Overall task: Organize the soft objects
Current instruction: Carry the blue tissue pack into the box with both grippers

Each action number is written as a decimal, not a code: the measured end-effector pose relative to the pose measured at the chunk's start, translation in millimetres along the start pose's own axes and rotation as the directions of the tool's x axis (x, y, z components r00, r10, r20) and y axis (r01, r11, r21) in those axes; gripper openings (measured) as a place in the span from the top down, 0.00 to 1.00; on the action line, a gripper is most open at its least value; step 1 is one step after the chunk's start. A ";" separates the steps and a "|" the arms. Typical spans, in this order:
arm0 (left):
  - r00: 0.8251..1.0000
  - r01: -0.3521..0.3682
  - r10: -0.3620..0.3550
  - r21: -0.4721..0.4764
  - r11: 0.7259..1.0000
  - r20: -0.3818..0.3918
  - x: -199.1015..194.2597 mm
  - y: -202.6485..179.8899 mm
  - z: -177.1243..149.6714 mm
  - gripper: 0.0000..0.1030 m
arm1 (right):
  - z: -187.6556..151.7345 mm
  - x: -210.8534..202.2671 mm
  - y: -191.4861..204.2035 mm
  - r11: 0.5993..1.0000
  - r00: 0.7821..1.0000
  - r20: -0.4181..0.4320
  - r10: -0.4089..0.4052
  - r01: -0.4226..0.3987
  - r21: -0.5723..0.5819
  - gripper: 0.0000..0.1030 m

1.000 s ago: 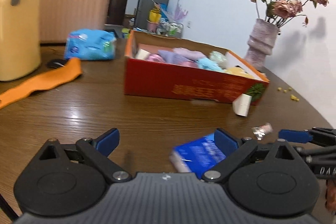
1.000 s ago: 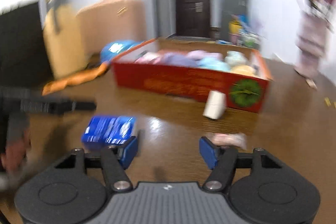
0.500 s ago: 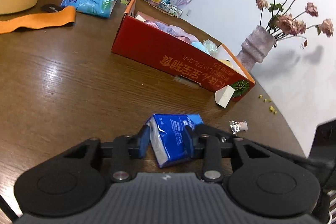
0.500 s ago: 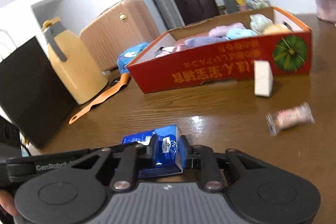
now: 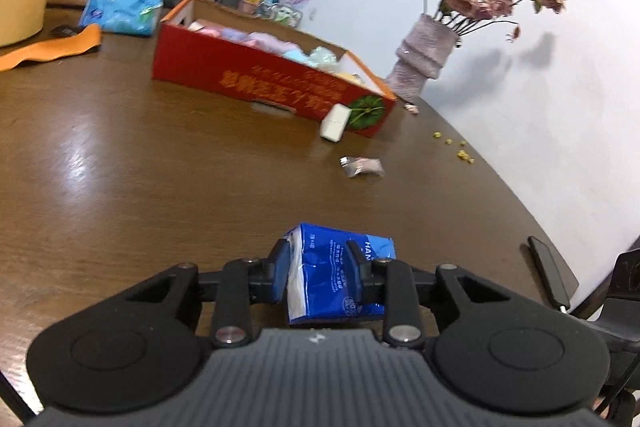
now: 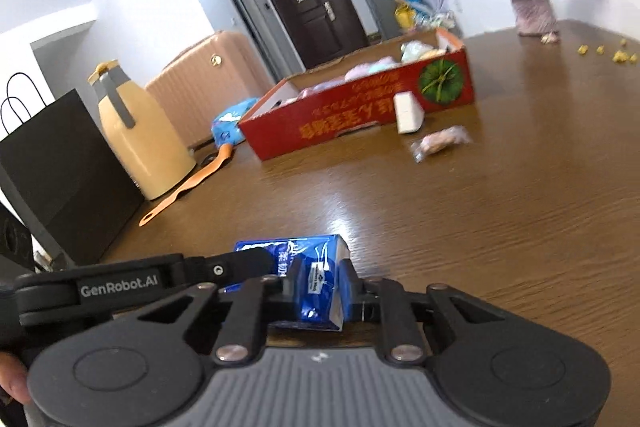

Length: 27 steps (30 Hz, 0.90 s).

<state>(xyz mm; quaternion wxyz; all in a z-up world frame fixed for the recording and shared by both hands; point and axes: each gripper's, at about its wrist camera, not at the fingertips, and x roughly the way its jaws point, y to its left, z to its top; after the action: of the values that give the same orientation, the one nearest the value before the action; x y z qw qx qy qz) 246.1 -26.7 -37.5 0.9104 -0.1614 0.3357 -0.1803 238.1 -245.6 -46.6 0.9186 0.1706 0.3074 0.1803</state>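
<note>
the brown wooden worktop [image 5: 120, 155] carries everything. toward its far side sits a long red cardboard box [image 5: 256, 79] with pastel soft items piled inside. a small white block [image 5: 334, 123] leans at the box's near corner, and a little clear-wrapped packet [image 5: 362, 167] lies just beside it on the wood. nearest the cameras is the blue tissue pack [image 5: 340, 279]. the left hand-held gripper [image 5: 320, 275] has just been closing and pinches one end of it; the right hand-held gripper [image 6: 320, 287] has done likewise and pinches the other end. the pack seems slightly lifted, though that is hard to judge.
</note>
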 end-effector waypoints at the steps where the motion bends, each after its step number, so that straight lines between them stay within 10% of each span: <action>1: 1.000 0.010 -0.010 0.009 1.000 0.008 0.3 -3.6 3.3 0.71 | 5.4 -2.5 -2.1 1.000 1.000 0.014 0.001 -0.001 -0.002 0.83; 7: 0.988 0.097 -0.105 0.074 0.992 0.111 18.3 -20.0 85.5 0.71 | 90.6 5.3 -7.8 0.995 0.987 0.160 0.017 -0.001 -0.100 0.83; 15: 0.979 0.189 -0.179 -0.103 0.977 0.099 112.6 22.7 211.9 0.72 | 218.3 99.3 -6.8 0.982 0.984 0.176 -0.033 0.065 -0.179 0.83; 22: 0.992 0.118 -0.123 -0.190 0.975 -0.015 191.7 83.5 224.2 0.72 | 230.7 202.6 -18.4 0.976 0.995 0.032 -0.097 0.102 -0.195 0.83; 27: 0.998 0.007 -0.012 -0.070 0.997 -0.069 204.8 89.6 213.6 0.73 | 207.3 238.8 -13.4 0.953 0.990 -0.035 -0.137 0.123 -0.275 0.83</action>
<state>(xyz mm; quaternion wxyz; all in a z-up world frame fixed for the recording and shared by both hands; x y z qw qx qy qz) 554.1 -0.1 -33.6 0.8911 -0.1884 0.3726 -0.1780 549.1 -195.2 -16.4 0.9347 0.0170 0.3147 0.1645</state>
